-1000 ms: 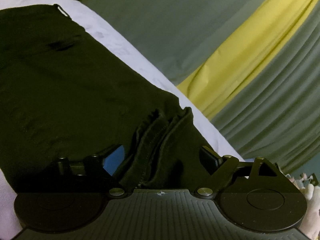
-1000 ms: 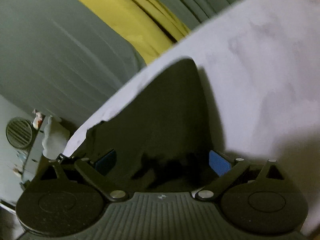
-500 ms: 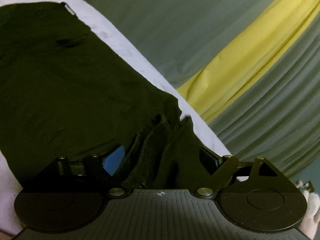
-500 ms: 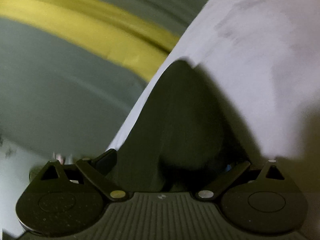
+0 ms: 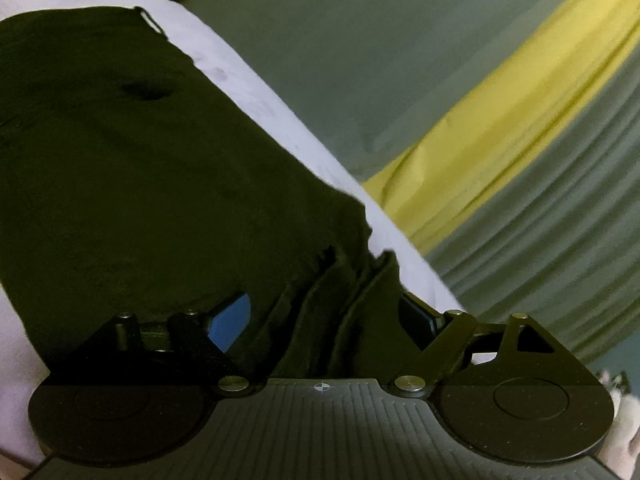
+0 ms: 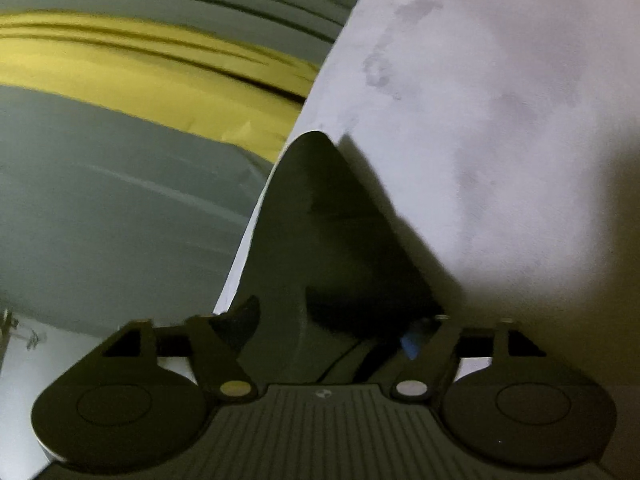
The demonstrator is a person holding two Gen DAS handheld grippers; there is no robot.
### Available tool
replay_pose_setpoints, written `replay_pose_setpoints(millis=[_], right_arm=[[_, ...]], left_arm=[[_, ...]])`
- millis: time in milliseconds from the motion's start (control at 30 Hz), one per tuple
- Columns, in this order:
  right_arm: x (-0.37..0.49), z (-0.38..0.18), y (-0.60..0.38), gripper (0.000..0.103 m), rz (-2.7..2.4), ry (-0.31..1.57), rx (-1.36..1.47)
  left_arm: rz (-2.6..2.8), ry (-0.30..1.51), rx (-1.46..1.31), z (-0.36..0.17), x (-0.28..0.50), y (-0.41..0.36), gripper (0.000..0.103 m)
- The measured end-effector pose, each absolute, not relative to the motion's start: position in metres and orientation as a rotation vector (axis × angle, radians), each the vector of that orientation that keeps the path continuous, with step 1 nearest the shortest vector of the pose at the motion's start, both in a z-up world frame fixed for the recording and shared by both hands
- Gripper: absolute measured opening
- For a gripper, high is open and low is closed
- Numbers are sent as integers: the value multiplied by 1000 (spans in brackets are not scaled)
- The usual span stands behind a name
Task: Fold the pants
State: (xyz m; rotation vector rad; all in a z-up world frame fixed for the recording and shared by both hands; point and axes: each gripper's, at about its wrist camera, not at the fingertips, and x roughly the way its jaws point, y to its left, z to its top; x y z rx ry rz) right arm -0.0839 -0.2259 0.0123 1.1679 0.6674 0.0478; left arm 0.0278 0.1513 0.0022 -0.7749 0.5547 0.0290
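Note:
The black pants (image 5: 132, 184) lie spread on a pale lilac surface (image 5: 256, 96), running to the upper left in the left wrist view. My left gripper (image 5: 324, 320) rests low at one end of them, with a bunch of folds between its blue pads (image 5: 230, 322). The jaws stand wide and I see no squeeze on the cloth. In the right wrist view another end of the pants (image 6: 320, 216) tapers away from my right gripper (image 6: 328, 328). Its jaws are wide with cloth between them, and the cloth hides most of the right pad (image 6: 410, 346).
The surface's edge (image 6: 288, 148) runs close beside the pants in both views. Beyond it hang grey and yellow drapes (image 5: 500, 128). Bare lilac surface (image 6: 500, 120) stretches to the right of the right gripper. Small pale objects (image 5: 624, 408) sit at the lower right of the left view.
The right gripper has rolled and sunk closer to the cloth, its jaws drew in slightly, and cloth now covers its right pad. The left gripper has stayed put.

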Motion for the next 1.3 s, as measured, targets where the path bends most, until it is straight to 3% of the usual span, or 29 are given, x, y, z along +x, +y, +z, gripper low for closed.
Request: replay_pose_setpoints(millis=[200,500,600,733,1000,1067,1100,1133,1233,1300], right_arm=[[-96,25,-240,95,90,690,1160],[-88,53,-222,98,190,683,1011],[-72,52,-204,98,193,702,958],[-58,58,-184,98,214,710,919],[-47,53,-159,98,227,767,881],[-47,53,-155,98,217,772,874],[-47,53,-153,98,216,775,872],[-47,54,-152,98,216,775,872],[-50,56,-155,98,221,777,883],[-53,59,-160,98,219,764,880]], left_arm=[[159,440,-890,19,3,211,88],[337,360,-1064,-3,-43,336,87],[358,388,-1088,-17,-34,356,85],[290,394,-1168,-40,-19,375,74],[203,416,-1118,-49,22,386,81],[226,420,-1130,-48,26,386,63],[216,423,-1140,-49,27,388,41],[193,418,-1170,-51,30,387,32],[152,388,-1113,-30,14,380,19],[133,383,-965,6,16,362,17]])
